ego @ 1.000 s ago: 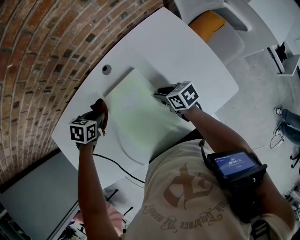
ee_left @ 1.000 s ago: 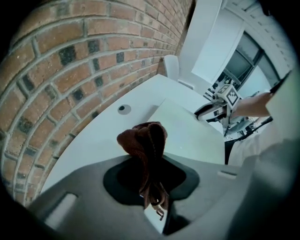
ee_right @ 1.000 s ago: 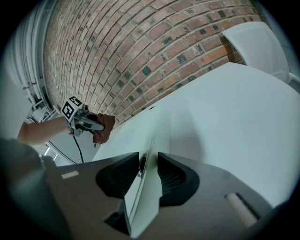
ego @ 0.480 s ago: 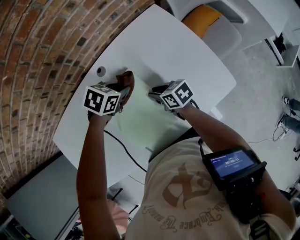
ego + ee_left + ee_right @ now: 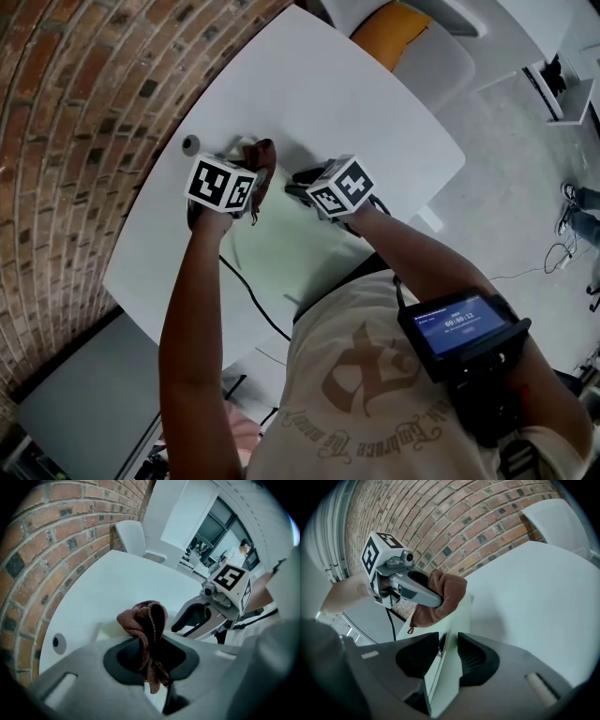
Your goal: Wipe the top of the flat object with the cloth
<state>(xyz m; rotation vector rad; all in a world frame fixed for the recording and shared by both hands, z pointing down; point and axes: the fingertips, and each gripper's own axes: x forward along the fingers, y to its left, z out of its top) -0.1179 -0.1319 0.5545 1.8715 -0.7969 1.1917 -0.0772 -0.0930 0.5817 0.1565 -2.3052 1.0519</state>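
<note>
A pale green flat board (image 5: 281,242) lies on the white table (image 5: 356,103). My left gripper (image 5: 255,178) is shut on a bunched brown cloth (image 5: 263,156), which rests on the board's far corner. In the left gripper view the cloth (image 5: 145,620) sticks up from between the jaws. My right gripper (image 5: 300,186) grips the board's right edge; in the right gripper view the board (image 5: 457,620) runs between its two pads (image 5: 474,660). There the left gripper (image 5: 425,597) and the cloth (image 5: 449,591) sit just ahead, above the board.
A round cable hole (image 5: 190,144) is in the table near the brick wall (image 5: 84,103). A black cable (image 5: 248,298) trails off the table's near edge. A chair with an orange cushion (image 5: 398,33) stands beyond the far side.
My left gripper has carried the cloth from the board's near left side across to its far corner. The right gripper has stayed on the board's edge.
</note>
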